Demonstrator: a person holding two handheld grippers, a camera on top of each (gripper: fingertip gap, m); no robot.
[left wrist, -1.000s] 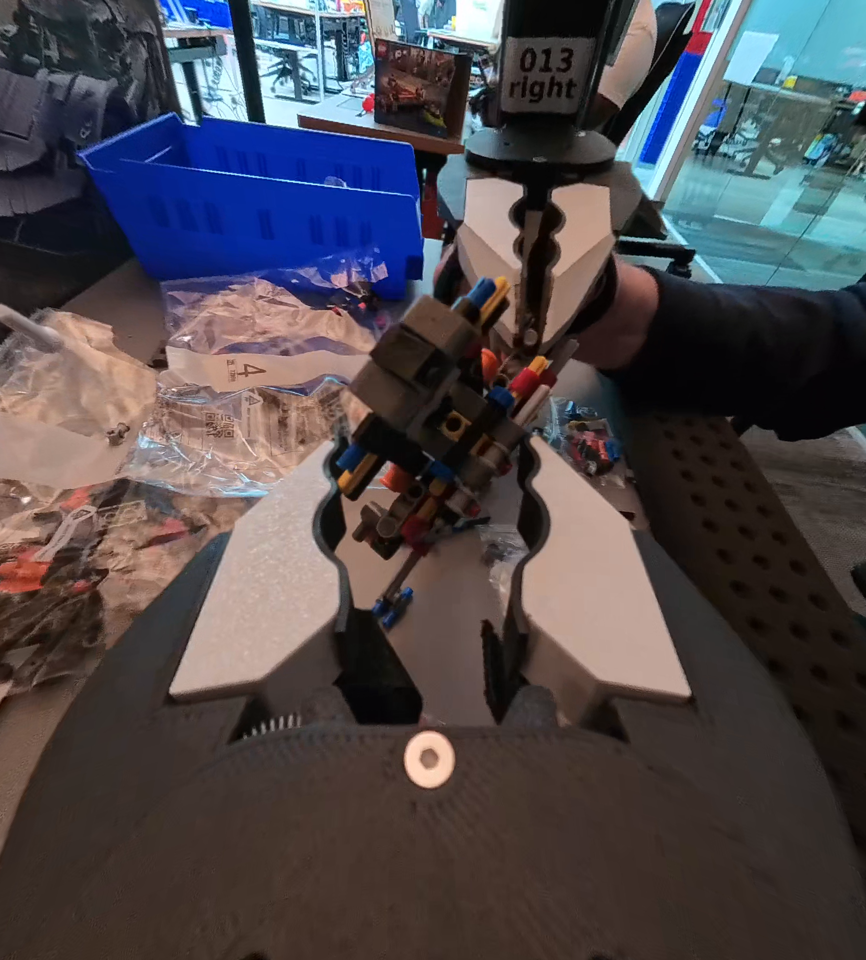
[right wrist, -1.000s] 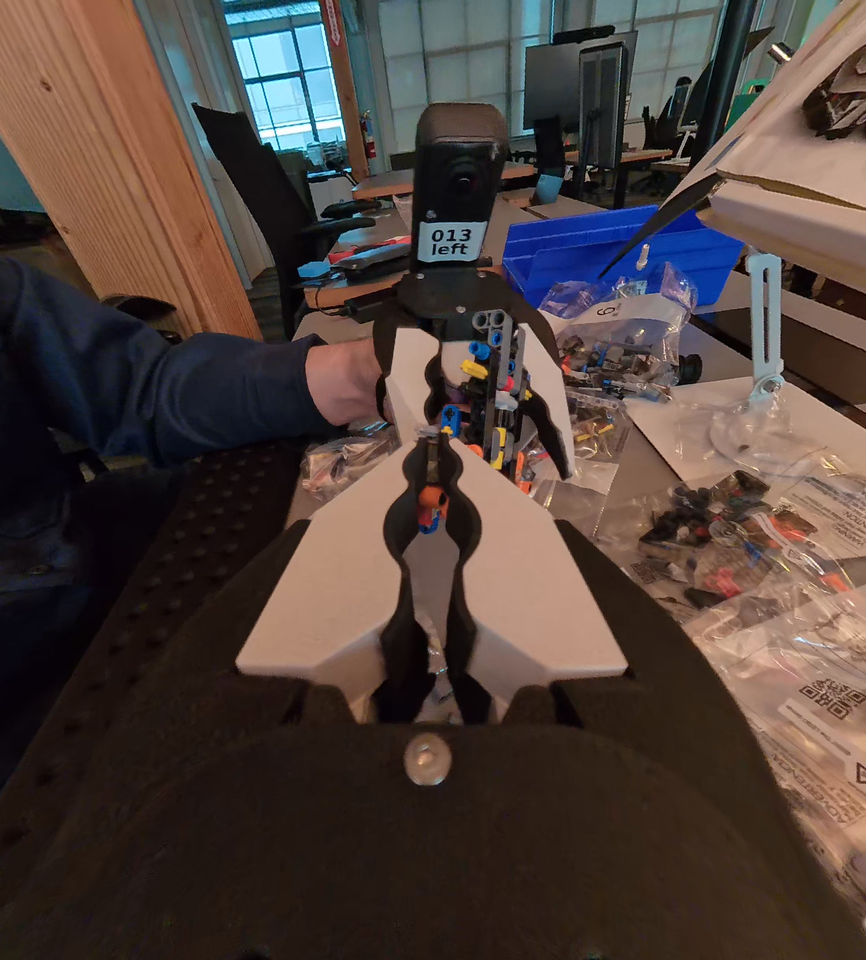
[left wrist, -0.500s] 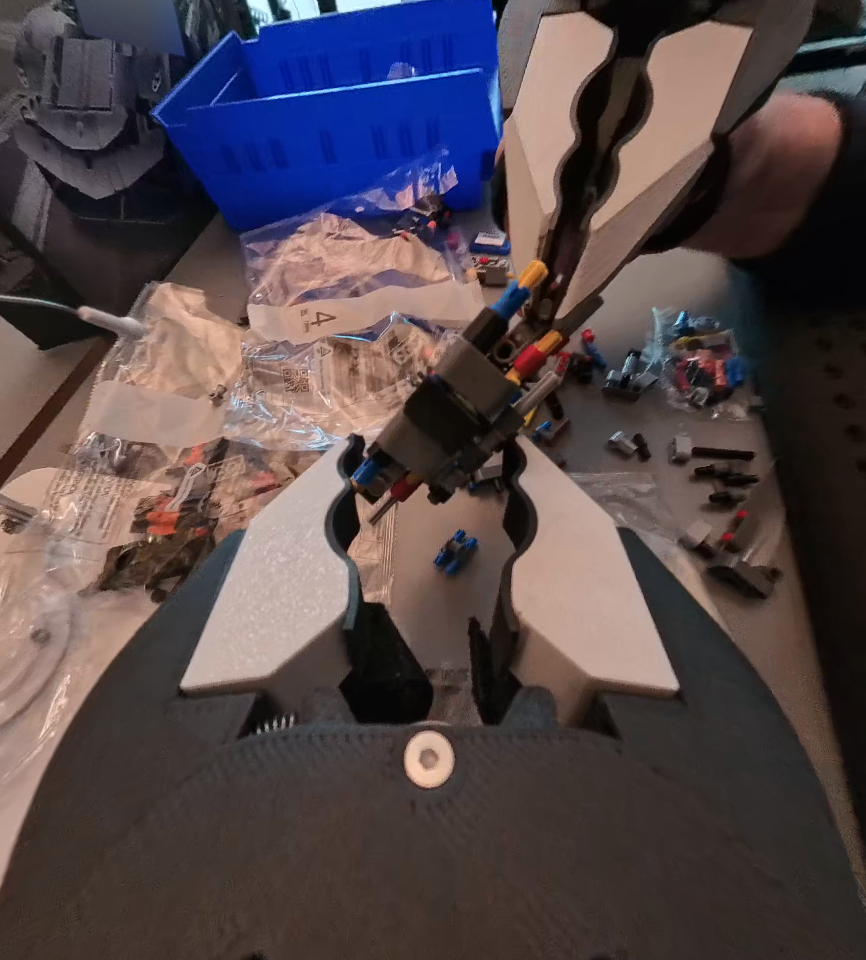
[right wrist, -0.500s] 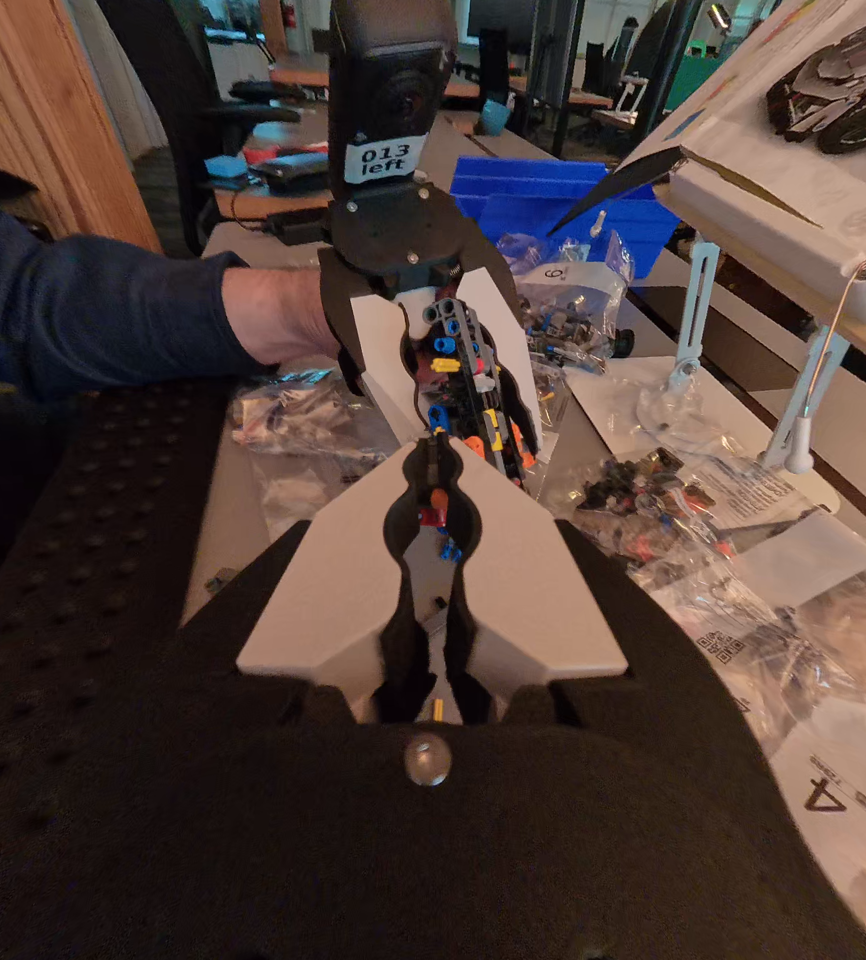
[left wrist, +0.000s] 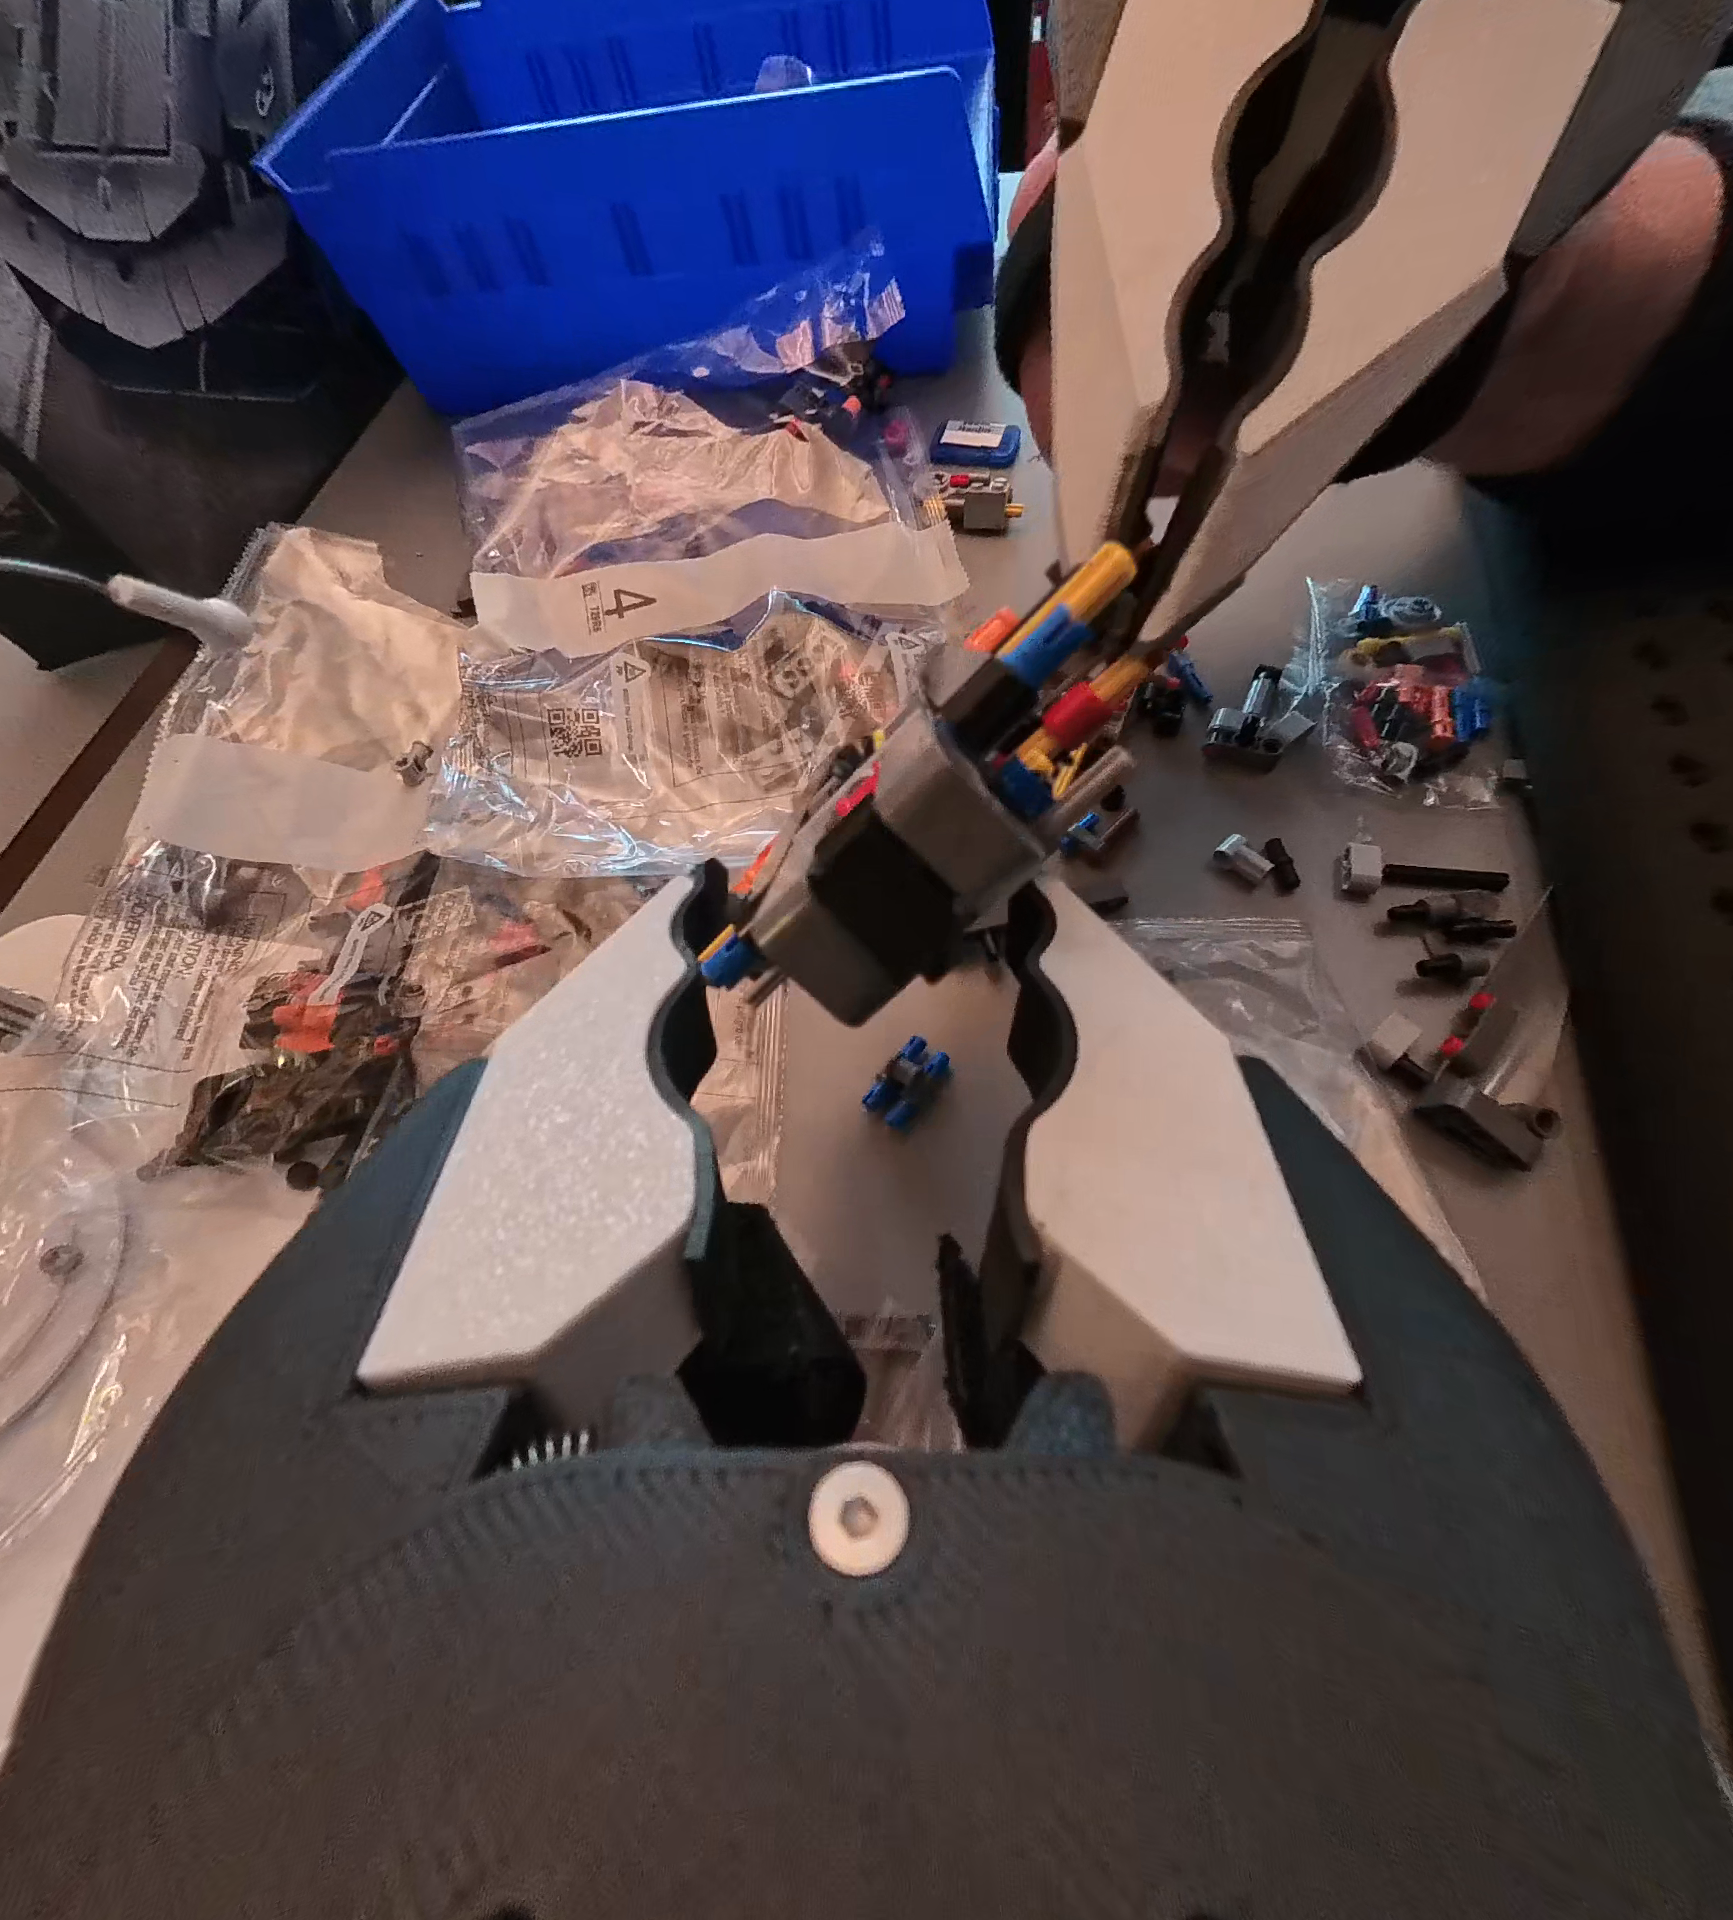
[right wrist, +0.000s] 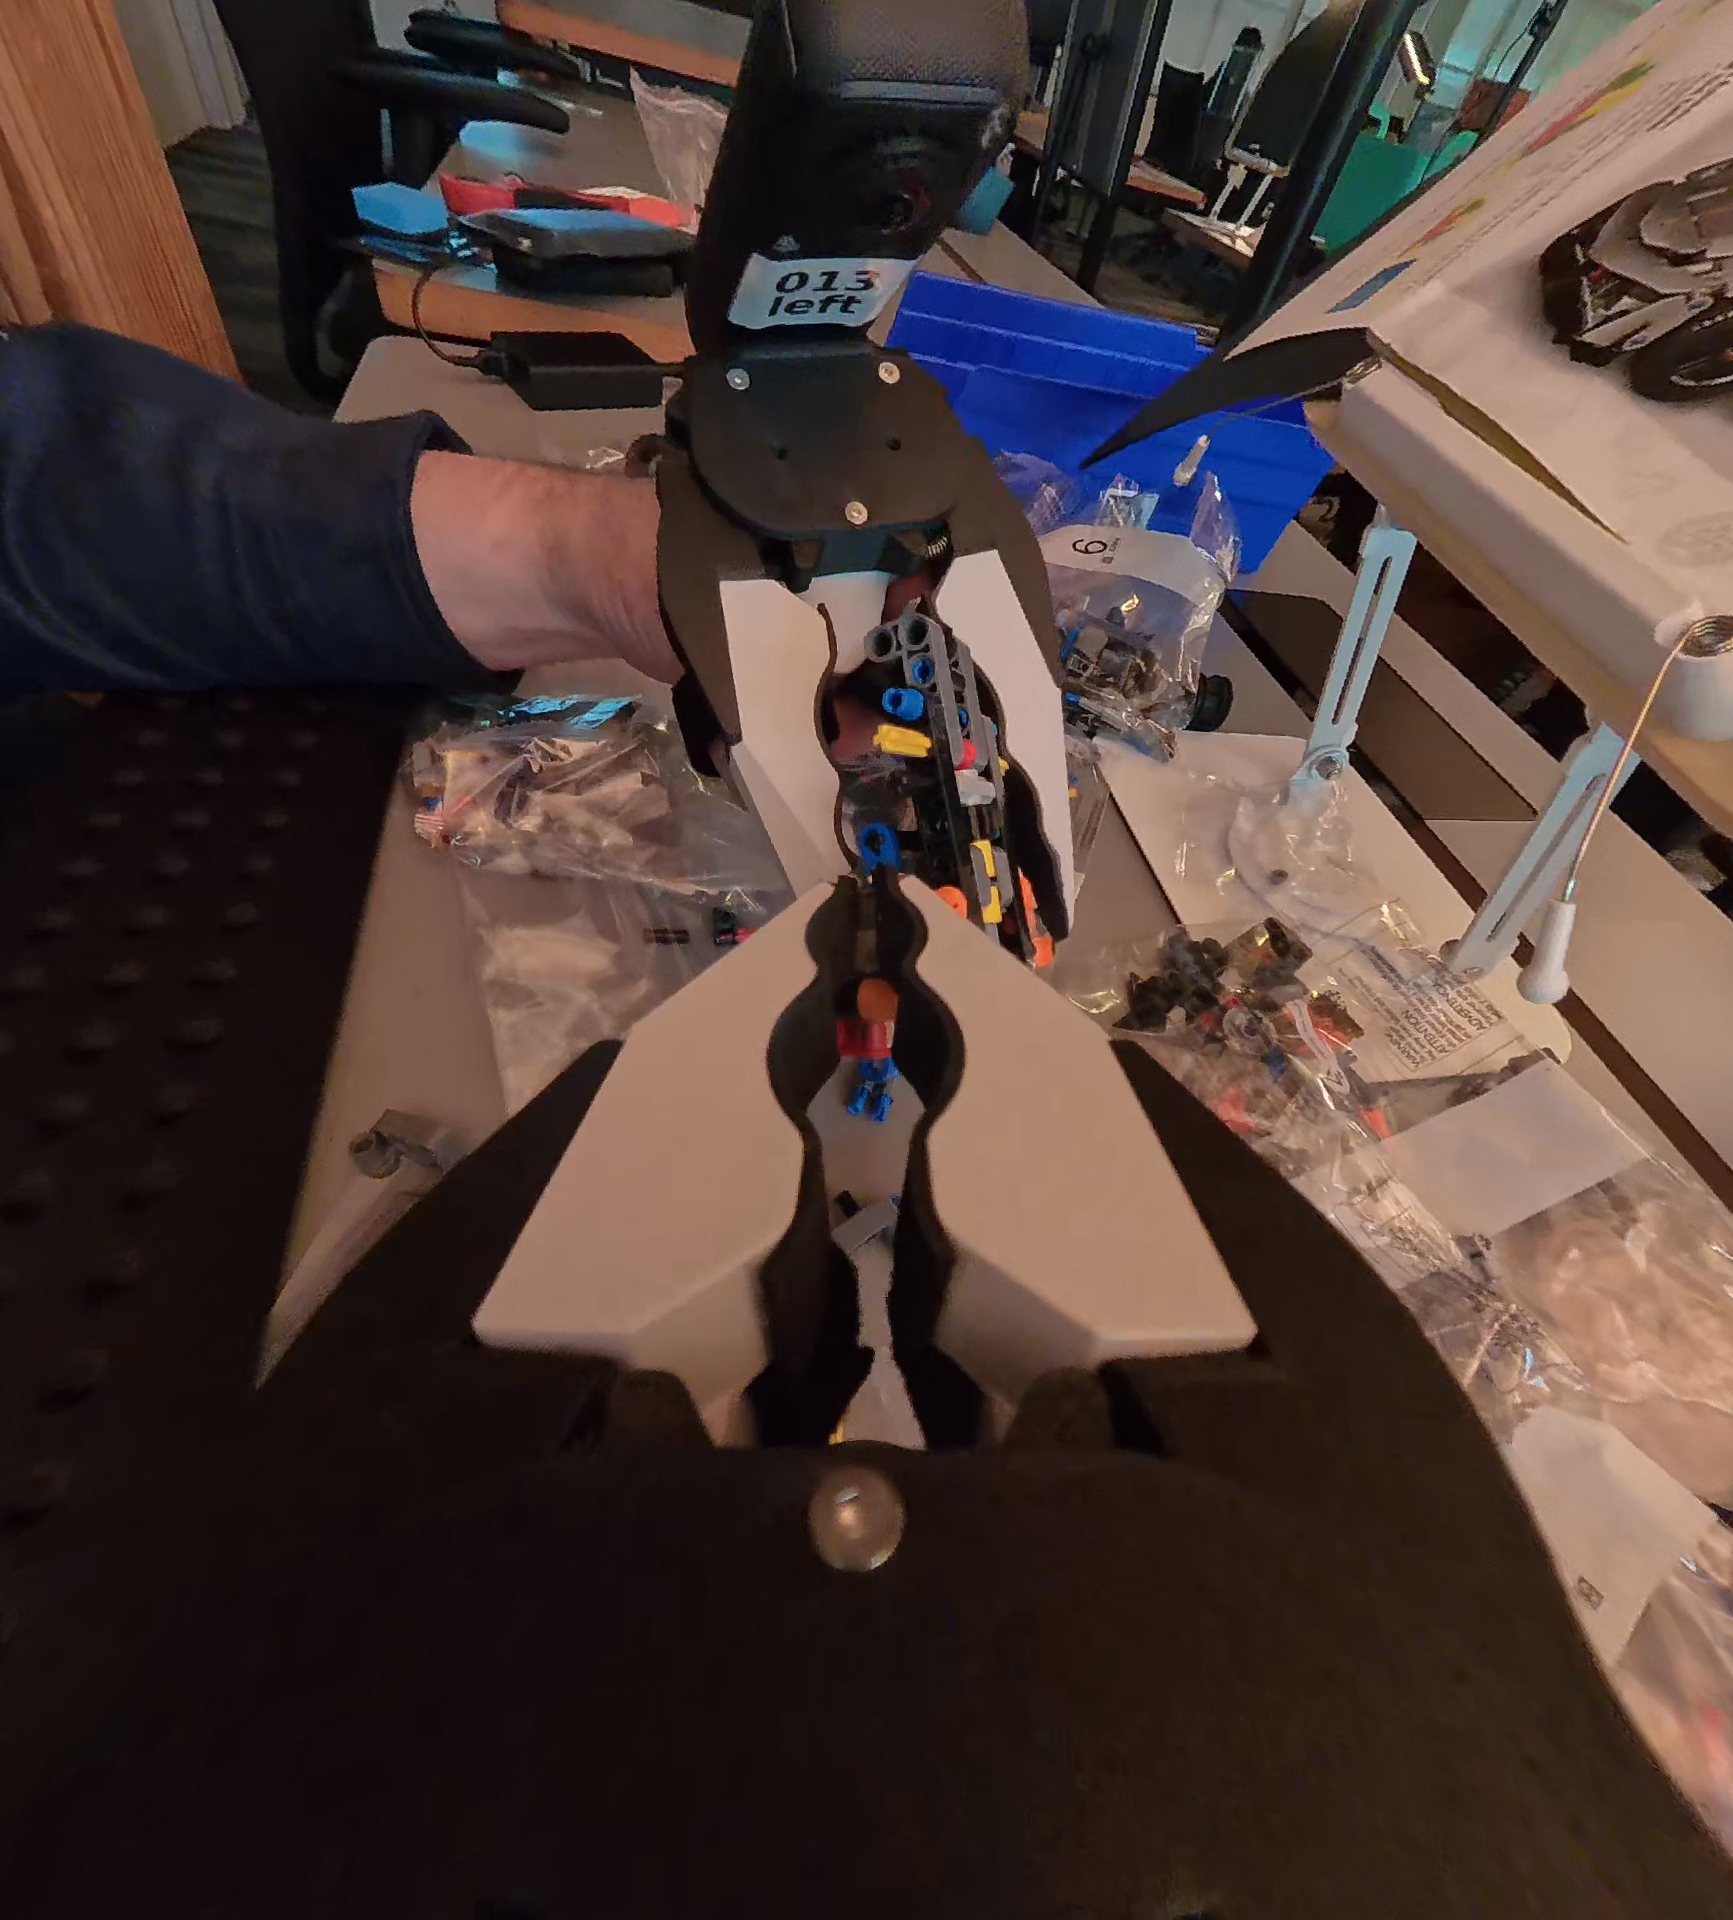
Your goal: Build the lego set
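A lego assembly (left wrist: 903,873) of grey and black blocks with blue, yellow, red and orange pins hangs above the table. My left gripper (left wrist: 867,914) is shut on its lower grey and black end. My right gripper (left wrist: 1137,613) comes down from the upper right, and its tips are shut on a thin dark piece at the assembly's upper end. In the right wrist view my right gripper (right wrist: 867,899) has its tips closed against the assembly (right wrist: 945,790), which stands upright in the left gripper (right wrist: 929,862) facing it. What the right tips pinch is mostly hidden.
A blue bin (left wrist: 633,229) stands at the back. Clear bags of parts (left wrist: 696,582) lie to the left, loose pieces (left wrist: 1402,894) to the right, a small blue piece (left wrist: 906,1081) below the assembly. A black perforated mat (left wrist: 1693,935) borders the right. An instruction booklet on a stand (right wrist: 1568,260) overhangs. The gap from one gripper's tips to the other's is roughly 6 cm.
Both grippers have tipped down towards the table with the assembly between them. The assembly has turned, its grey block now facing my left gripper. Both grips have held.
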